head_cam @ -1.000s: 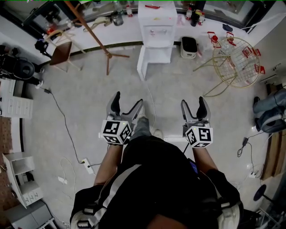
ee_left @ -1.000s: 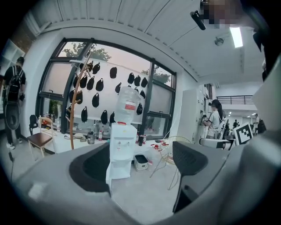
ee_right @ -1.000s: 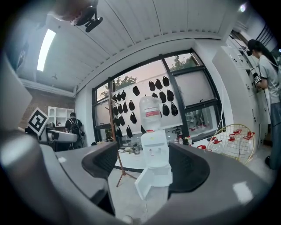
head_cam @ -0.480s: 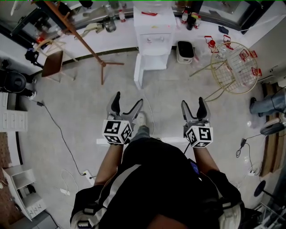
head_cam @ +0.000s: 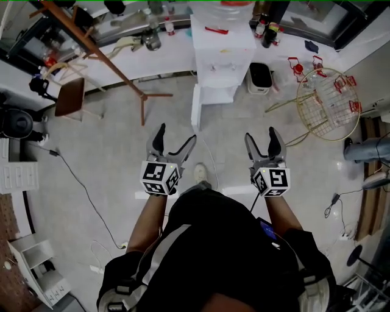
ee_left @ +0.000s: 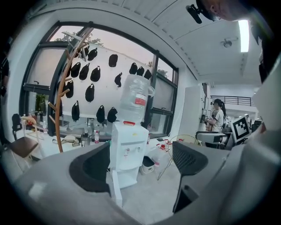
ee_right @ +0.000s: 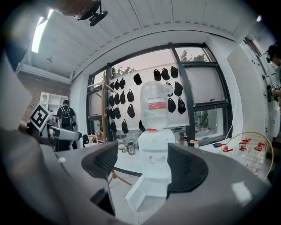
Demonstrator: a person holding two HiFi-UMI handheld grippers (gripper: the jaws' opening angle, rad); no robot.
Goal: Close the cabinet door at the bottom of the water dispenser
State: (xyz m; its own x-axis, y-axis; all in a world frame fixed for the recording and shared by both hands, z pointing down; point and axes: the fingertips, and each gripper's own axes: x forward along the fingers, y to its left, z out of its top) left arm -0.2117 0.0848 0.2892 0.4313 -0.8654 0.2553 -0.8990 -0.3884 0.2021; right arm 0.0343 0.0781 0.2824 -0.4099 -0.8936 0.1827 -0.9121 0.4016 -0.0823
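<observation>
Now | left gripper (head_cam: 175,135), right gripper (head_cam: 261,134): fingers (ee_left: 92,169) apart | cabinet door (head_cam: 195,107) open | bottle (head_cam: 237,2) cropped

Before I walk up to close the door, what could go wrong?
1. A thin cable lies on the floor between the feet and the dispenser; a foot may catch it.
2. A coat rack leg lies just left of the open door; the left gripper could knock that leg when it reaches around.
3. A big bottle sits on top of the dispenser; a hard push might rock it.
</observation>
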